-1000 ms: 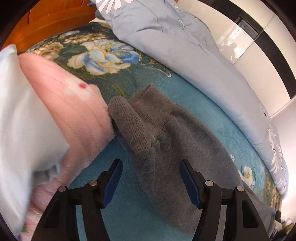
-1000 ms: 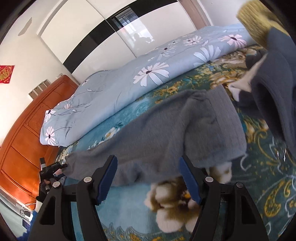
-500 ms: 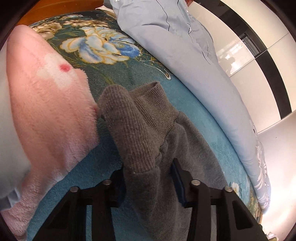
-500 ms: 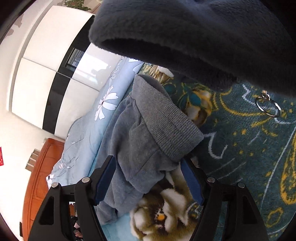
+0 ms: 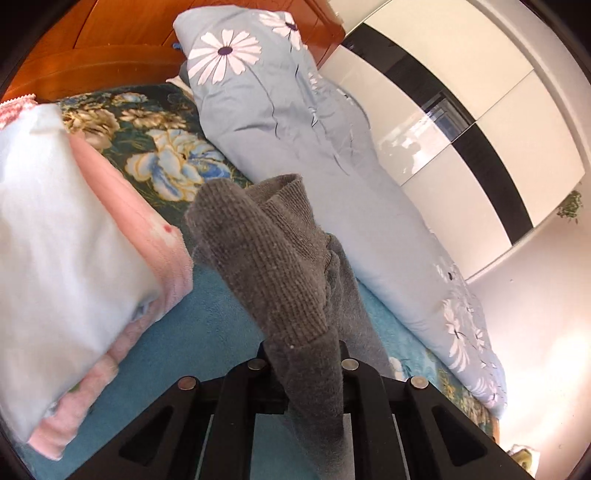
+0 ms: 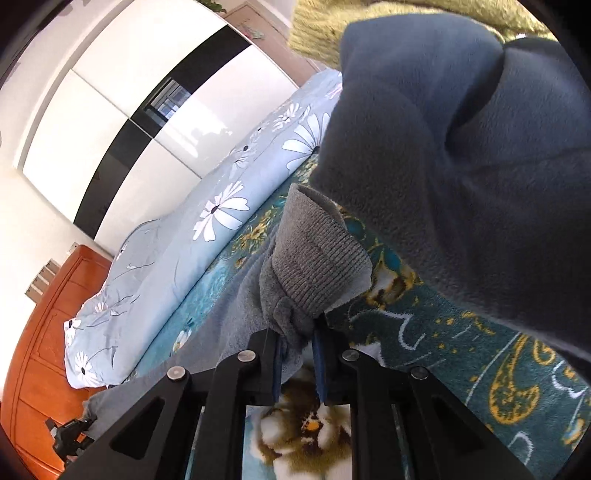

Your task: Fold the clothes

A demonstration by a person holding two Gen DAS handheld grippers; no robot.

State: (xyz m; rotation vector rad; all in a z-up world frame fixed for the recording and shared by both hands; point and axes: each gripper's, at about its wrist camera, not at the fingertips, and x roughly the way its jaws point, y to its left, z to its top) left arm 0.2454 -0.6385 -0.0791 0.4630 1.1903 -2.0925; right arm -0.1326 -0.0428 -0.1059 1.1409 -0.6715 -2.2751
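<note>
Left wrist view: a teal plush bedspread with large gold-and-blue flowers (image 5: 207, 332) spreads across the bed, a pale blue daisy-print quilt (image 5: 314, 155) heaped along its far side against an orange wooden headboard (image 5: 92, 48) and glossy white wardrobe doors with a black band (image 5: 461, 122). To the left sits a folded stack of a white cloth over a pink fleece garment (image 5: 74, 251). In the middle, a grey knitted sweater with thick ribbed cuffs (image 5: 273, 266) rises off the bedspread, one ribbed cuff standing up, its fuzzy sleeve trailing away to the right. The left gripper (image 5: 304, 363) has its black jaws clamped on that sleeve just below the cuff.

Right wrist view: a dark blue fleece garment (image 6: 461, 155) fills the right side, an olive knit fabric (image 6: 325, 33) behind it. The same grey sweater (image 6: 317, 258) lies along the floral bedspread (image 6: 461, 362) beside the quilt (image 6: 184, 251), its other ribbed cuff bunched upward. The right gripper (image 6: 297, 363) is closing, its blue pads (image 6: 319, 365) pinching the grey fabric beneath this cuff.
</note>
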